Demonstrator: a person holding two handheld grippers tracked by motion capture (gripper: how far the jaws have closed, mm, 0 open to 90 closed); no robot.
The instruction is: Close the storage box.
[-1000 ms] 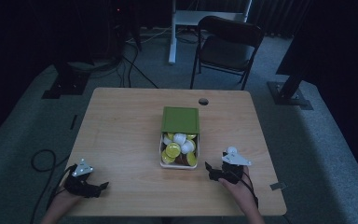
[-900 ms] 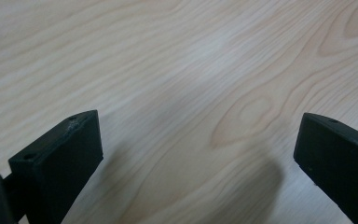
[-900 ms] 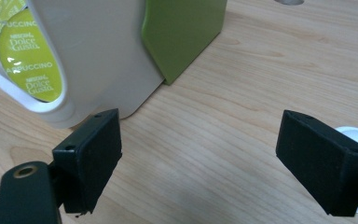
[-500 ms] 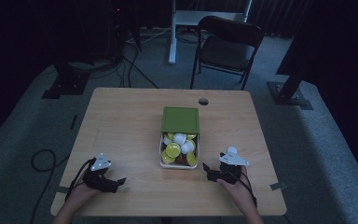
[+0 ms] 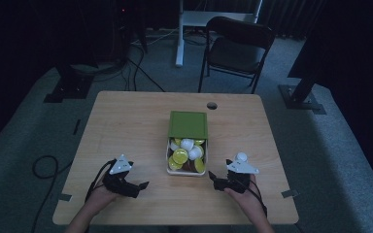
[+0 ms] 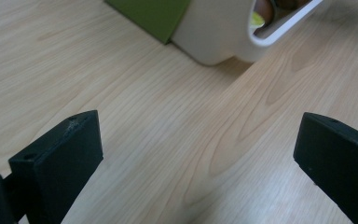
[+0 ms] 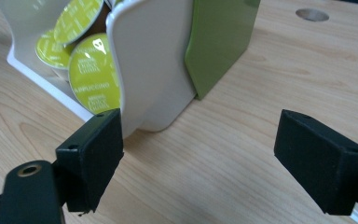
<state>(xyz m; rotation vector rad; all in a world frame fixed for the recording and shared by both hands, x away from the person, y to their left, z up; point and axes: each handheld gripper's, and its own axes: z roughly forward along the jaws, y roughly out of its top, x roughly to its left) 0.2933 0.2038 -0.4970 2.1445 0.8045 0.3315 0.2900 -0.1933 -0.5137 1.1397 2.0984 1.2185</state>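
Observation:
A white box (image 5: 184, 171) with a green lid part (image 5: 188, 124) sits mid-table, holding several yellow-green and white coffee capsules (image 5: 180, 156). My left gripper (image 5: 141, 186) rests on the table left of the box, jaws open and nothing between them; its view shows the box's white corner (image 6: 214, 37) and green side (image 6: 151, 14) ahead. My right gripper (image 5: 212, 178) lies right of the box, open, pointing at its near corner. In its view the white wall (image 7: 151, 60), a yellow-green capsule (image 7: 95, 77) and the green part (image 7: 219, 37) stand close ahead.
The wooden table (image 5: 126, 126) has a round cable hole (image 5: 211, 105) behind the box. A black folding chair (image 5: 238, 48) and a white desk leg (image 5: 179, 34) stand beyond the far edge. Cables lie on the grey carpet at left (image 5: 43, 167).
My left gripper has moved right along the table's front edge toward the box. The right gripper has barely shifted.

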